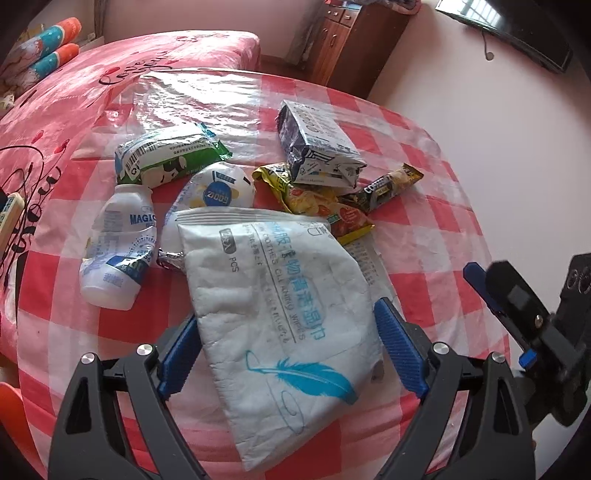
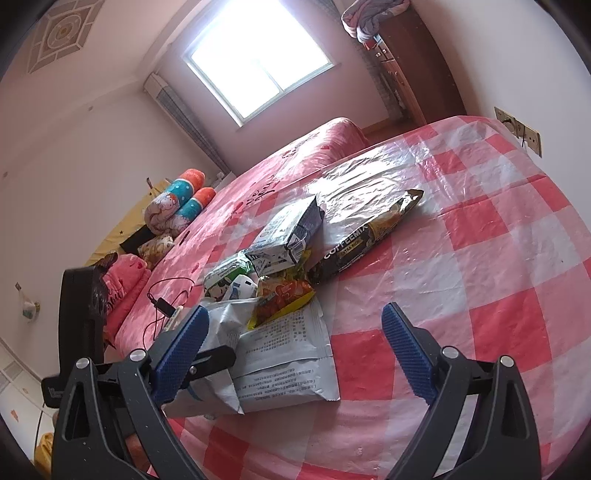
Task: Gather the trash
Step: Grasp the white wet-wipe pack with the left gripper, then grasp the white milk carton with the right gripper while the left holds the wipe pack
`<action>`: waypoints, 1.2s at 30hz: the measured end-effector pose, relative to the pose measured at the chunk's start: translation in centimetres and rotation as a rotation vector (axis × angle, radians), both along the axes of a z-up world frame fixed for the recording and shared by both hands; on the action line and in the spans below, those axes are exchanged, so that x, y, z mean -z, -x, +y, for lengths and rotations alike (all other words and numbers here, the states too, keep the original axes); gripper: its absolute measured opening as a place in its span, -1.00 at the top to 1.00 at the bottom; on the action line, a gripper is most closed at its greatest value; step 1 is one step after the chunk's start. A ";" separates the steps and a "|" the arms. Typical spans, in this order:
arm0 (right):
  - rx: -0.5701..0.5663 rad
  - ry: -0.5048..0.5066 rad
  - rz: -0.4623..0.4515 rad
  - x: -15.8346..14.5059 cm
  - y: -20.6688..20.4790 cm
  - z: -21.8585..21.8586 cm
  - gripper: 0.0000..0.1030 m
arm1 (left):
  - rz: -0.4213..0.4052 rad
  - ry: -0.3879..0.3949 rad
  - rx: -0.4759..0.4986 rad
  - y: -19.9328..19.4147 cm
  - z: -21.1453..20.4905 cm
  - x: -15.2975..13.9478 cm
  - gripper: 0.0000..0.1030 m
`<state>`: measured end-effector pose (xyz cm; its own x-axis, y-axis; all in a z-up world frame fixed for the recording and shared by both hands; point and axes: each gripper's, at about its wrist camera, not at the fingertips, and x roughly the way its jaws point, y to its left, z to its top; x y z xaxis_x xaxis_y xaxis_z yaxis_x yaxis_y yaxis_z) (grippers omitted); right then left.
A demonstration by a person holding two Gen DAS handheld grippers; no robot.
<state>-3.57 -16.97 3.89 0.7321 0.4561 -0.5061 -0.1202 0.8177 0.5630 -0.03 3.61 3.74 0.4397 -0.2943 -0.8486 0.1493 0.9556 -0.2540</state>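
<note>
A: Wipes pack (image 1: 273,295)?
B: Front of the trash pile on the checked table (image 1: 424,229), lying between the left gripper (image 1: 288,347) fingers, lined up for a grab I'd say. Jaws spread wide, contact unclear.
A: Right gripper (image 2: 299,350)?
B: Spread too, holds nothing, beside the pack.

The room has pale pink walls (image 2: 74,155) and a bright window (image 2: 258,55) with daylight pouring in. An air conditioner (image 2: 157,85) is mounted on the wall just left of the window, with a pipe running down below it. A bed (image 1: 55,122) with a pink printed cover stands beside a table (image 2: 498,258) covered in a red-and-white checked cloth. A brown wooden cabinet (image 1: 347,40) stands against the far wall, with clothes (image 2: 373,14) piled on top. Rolled pillows (image 2: 181,206) lie at the head of the bed.
</note>
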 end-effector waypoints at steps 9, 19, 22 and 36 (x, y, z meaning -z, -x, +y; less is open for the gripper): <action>-0.026 0.016 0.018 0.5 -0.3 0.5 -0.82 | 0.003 0.002 -0.060 -0.4 0.6 0.1 -0.58; -0.029 0.034 0.047 1.0 -0.6 1.1 -0.82 | -0.028 0.032 -0.060 0.3 1.1 -0.2 -0.41; -0.034 0.036 0.061 1.1 -1.0 1.3 -0.82 | -0.037 0.043 -0.062 0.5 1.6 -0.2 -0.40; -0.097 0.062 0.133 0.2 -6.9 4.4 -0.81 | -0.112 0.056 -0.069 1.8 5.0 -1.2 -0.39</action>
